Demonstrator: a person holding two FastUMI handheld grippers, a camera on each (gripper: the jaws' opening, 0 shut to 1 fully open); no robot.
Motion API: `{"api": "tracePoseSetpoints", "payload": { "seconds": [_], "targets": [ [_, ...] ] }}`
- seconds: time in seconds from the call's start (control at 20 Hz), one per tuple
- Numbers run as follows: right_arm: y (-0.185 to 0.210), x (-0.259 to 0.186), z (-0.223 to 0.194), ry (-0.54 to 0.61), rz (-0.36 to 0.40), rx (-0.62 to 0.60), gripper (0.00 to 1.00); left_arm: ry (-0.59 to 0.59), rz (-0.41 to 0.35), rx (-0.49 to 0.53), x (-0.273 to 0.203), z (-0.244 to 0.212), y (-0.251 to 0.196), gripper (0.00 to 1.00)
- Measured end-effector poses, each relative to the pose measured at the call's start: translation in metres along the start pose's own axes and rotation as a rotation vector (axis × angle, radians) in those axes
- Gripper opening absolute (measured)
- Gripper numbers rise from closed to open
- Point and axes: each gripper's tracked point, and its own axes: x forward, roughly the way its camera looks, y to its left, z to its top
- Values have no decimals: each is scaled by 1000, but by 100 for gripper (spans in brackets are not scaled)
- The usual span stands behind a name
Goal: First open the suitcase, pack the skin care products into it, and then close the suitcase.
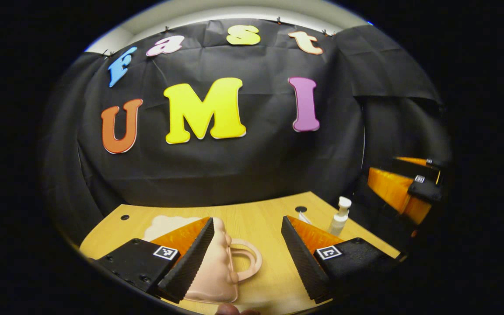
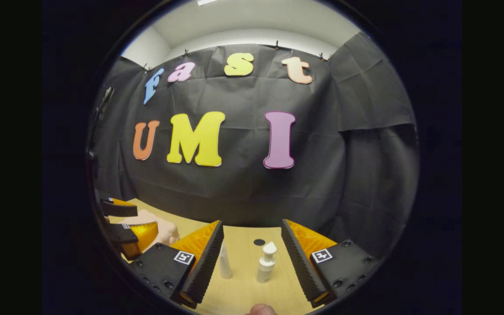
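We hold both grippers spread: left gripper (image 1: pixel 247 258) facing the closed pink suitcase (image 1: pixel 217 267), right gripper (image 2: pixel 252 262) facing the pump bottle (image 2: pixel 266 262).

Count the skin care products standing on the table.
2: a pump bottle and a slim bottle to its left, both upright ahead of the right tool. Others may be hidden.

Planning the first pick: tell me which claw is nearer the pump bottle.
Right. The right claw frames the pump bottle; the left claw faces the suitcase, bottle off to its right.
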Motion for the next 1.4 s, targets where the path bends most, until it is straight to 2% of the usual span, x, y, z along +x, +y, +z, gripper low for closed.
{"api": "tracePoseSetpoints", "payload": {
  "seconds": [0.2,0.5,0.6,0.8,0.95,1.0,1.1,1.15,1.2,1.4],
  "targets": [
    [-24,-3,-18,46,-31,-15,78,168,-42,256,21,-62,-11,100],
    [-54,-7,-24,75,-73,-25,78,339,-21,586,37,-126,-11,97],
    [-61,-7,-27,84,-82,-22,78,388,-20,665,41,-141,-10,94],
    [-75,-13,-31,93,-107,-17,78,444,-17,742,61,-158,-4,82],
    [-86,-18,-37,109,-123,-8,78,486,-58,759,64,-171,-13,72],
    [-89,-19,-40,115,-129,-4,78,492,-43,779,65,-172,-12,58],
    [-94,-20,-42,120,-141,3,78,509,-33,784,64,-171,-12,42],
    [-95,-21,-41,119,-144,5,78,518,-36,779,63,-172,-13,38],
    [-96,-22,-42,120,-145,7,78,517,-38,781,64,-168,-14,29],
    [-93,-21,-41,115,-142,17,78,497,-46,726,60,-151,-17,19]
  ]
}}
